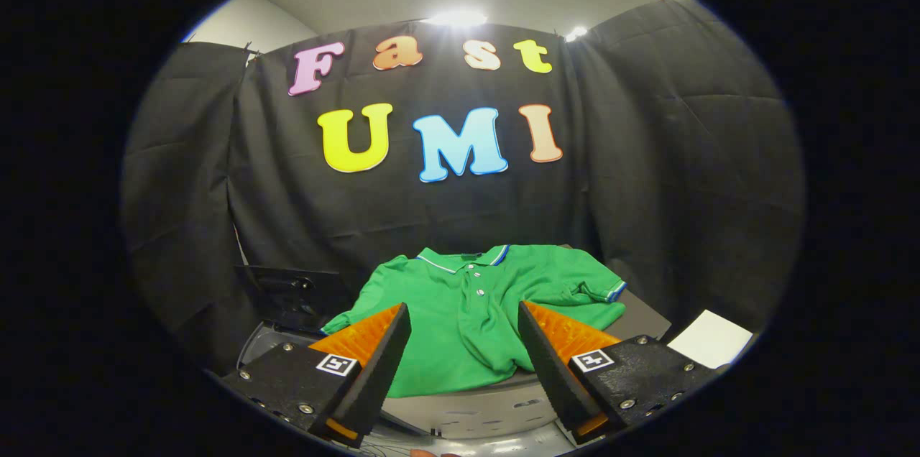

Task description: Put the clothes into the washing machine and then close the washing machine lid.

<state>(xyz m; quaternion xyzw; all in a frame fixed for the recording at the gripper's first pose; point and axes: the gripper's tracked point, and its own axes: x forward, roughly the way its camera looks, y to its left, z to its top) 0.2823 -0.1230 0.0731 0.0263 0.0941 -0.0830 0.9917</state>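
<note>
A green polo shirt (474, 313) with blue-and-white trim on collar and sleeve lies spread on a grey surface (474, 407), just ahead of and between my fingers. My gripper (463, 320) is open, its two fingers wide apart on either side of the shirt's lower half, above it and not touching it. To the left, beyond the left finger, stands a raised dark lid (295, 295) over a grey rim (262, 342) of the washing machine; the drum opening is hidden.
A white sheet (711, 338) lies on the dark surface to the right of the right finger. Black cloth walls close the booth behind and on both sides.
</note>
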